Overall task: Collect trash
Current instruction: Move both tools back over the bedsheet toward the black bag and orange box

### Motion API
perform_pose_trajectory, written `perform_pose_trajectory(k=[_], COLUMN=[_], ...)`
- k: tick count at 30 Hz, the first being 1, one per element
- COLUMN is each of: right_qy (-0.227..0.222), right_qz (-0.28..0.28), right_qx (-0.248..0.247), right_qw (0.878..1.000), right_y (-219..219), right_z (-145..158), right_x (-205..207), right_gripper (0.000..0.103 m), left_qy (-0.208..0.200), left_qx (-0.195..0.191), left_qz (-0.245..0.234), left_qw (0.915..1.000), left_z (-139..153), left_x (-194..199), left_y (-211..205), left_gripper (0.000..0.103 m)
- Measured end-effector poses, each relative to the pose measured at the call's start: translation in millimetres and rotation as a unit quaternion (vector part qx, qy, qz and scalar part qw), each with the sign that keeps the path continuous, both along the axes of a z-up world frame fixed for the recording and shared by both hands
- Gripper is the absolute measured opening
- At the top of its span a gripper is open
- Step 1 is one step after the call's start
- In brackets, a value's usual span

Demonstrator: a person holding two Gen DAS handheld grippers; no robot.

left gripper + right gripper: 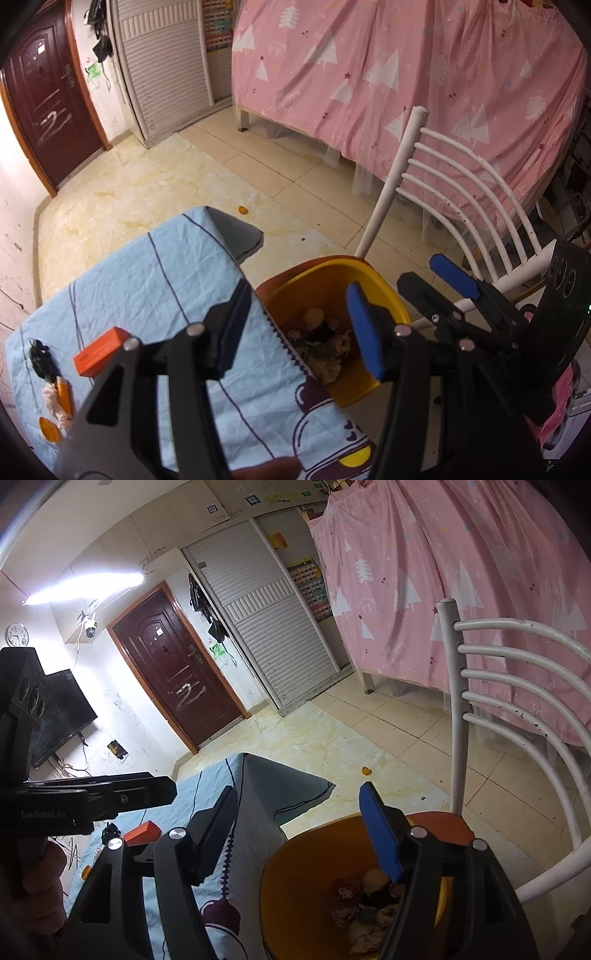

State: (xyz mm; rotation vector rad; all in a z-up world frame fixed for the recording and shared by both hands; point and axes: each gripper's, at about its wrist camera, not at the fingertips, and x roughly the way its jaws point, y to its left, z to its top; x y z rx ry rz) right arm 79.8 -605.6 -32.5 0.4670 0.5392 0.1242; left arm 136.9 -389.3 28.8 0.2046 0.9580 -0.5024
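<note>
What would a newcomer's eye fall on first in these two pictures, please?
Most likely the yellow bin on the floor beside the table, with crumpled scraps already in it, and both grippers over it: the left gripper and the right gripper, each with nothing between its fingers. Next comes the big pink tree-print curtain behind the white chair. On the blue tablecloth an orange box waits.
</note>
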Motion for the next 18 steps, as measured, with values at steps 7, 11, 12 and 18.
perform_pose_trajectory(k=[7, 11, 12, 18], right_qy=[-0.001, -0.001, 0.0, 0.004], right_qz=[0.019, 0.035, 0.039, 0.069], right_qx=[-0.017, -0.029, -0.032, -0.053], right_qw=[1.0, 0.999, 0.999, 0.996], right_y=[25.9, 48.1, 53.4, 96.1], right_z=[13.5, 22.1, 24.2, 35.0], right_x=[6.3, 13.0, 15.5, 28.9], right_gripper=[0.062, 0.062, 0.062, 0.062], left_qy=[-0.005, -0.008, -0.009, -0.016], left_qx=[-0.016, -0.027, -0.031, -0.043], left_qz=[0.015, 0.026, 0.03, 0.054], left_qw=[0.9998, 0.9993, 0.999, 0.9975], left_z=[9.9, 16.5, 18.7, 26.9], left_x=[0.3, 0.3, 0.9, 4.1], left_y=[27.0, 48.9, 56.8, 98.4], left_gripper=[0.052, 0.052, 0.052, 0.052])
